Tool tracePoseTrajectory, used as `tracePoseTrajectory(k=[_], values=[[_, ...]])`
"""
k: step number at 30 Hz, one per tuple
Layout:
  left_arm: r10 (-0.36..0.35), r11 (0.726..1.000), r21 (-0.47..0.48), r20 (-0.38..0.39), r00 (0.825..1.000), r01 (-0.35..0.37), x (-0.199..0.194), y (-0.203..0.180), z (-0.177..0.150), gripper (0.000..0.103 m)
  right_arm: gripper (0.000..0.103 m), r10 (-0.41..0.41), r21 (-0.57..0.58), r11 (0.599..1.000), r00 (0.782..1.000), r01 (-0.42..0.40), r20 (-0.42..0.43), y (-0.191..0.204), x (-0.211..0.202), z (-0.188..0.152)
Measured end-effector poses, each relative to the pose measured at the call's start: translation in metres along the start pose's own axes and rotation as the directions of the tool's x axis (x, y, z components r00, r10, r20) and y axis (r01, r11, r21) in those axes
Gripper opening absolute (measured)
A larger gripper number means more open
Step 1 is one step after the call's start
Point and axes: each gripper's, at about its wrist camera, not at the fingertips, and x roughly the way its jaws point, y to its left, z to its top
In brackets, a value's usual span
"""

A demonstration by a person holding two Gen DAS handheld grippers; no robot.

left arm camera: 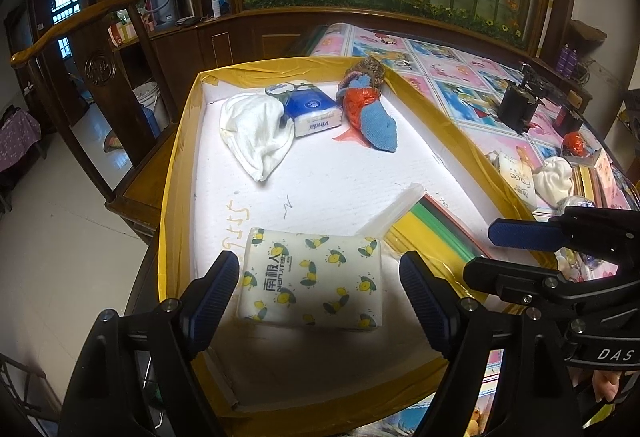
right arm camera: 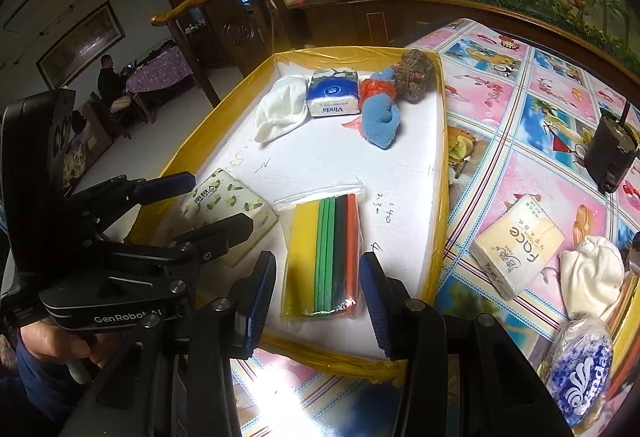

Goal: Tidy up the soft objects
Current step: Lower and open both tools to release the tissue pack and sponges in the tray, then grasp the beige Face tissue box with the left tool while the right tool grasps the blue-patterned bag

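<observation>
Six soft things lay in the yellow-rimmed tray: two tissue packs, one lemon-printed near the front and one blue at the back, one white cloth, one blue sock with an orange bag, one brown knit ball, and one bag of coloured strips. On the tabletop sat one cream pack, one white cloth and one blue-white packet. The left tool was spread wide around the lemon pack without pressing it. The right tool stood partly spread astride the strip bag, not touching it.
</observation>
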Motion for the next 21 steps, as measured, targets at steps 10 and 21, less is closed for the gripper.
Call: tracePoseTrajectory(k=[10, 21], values=[[-0.007, 1.0, 0.02, 0.015, 1.0, 0.007, -0.011, -0.009, 0.004, 0.082, 0.048, 0.009, 0.014, 1.0, 0.999, -0.009, 0.036, -0.006, -0.023, -0.005], [-0.021, 0.999, 0.045, 0.022, 1.0, 0.02, -0.017, -0.025, 0.005, 0.082, 0.049, 0.001, 0.045, 0.999, 0.998, -0.004, 0.066, -0.019, -0.044, -0.013]])
